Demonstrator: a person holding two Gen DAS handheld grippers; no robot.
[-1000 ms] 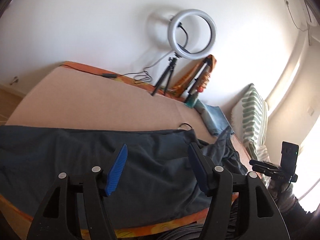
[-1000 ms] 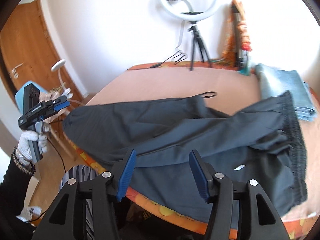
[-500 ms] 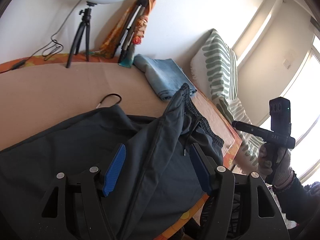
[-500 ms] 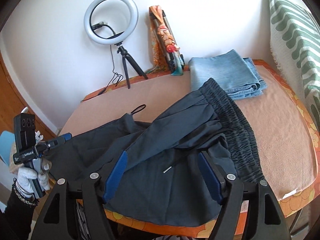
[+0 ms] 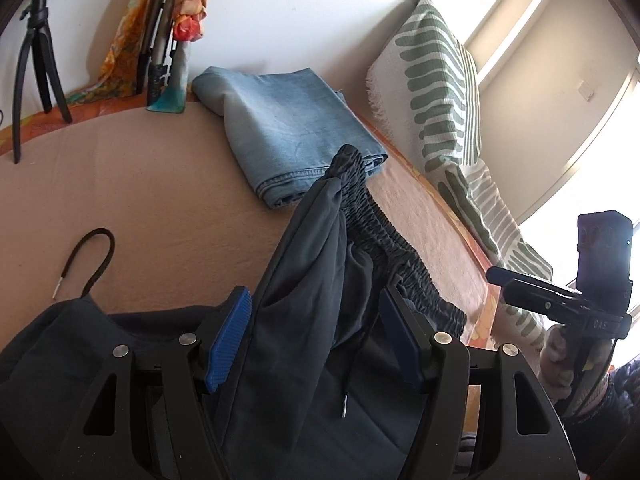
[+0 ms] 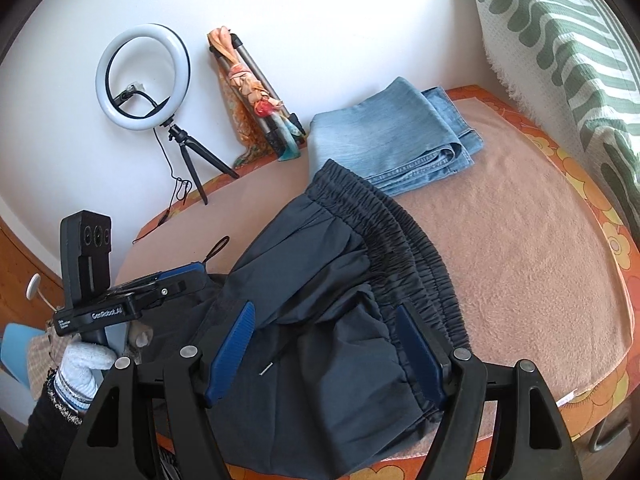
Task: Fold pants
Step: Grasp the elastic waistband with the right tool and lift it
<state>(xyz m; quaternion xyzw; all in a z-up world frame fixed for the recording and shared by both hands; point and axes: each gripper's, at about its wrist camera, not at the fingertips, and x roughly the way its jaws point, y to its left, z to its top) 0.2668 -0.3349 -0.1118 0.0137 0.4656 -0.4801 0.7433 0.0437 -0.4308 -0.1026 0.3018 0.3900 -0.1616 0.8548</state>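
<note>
Both grippers, left gripper (image 5: 314,338) and right gripper (image 6: 326,354), hover spread over the dark pants (image 6: 320,300), bunched at the counter's (image 6: 520,248) near edge. Bare counter lies rightward; folded jeans (image 6: 392,140) apparently touch the waistband beyond.

Each view looks forward along its own claw, close over the counter's near edge. The left claw (image 5: 314,344) faces rightward toward the striped cushion (image 5: 438,92), catching the right claw (image 5: 500,276) off its right side. The right claw's (image 6: 324,354) view tilts down; both share the dark pants (image 6: 320,280) and folded jeans (image 6: 384,140)
</note>
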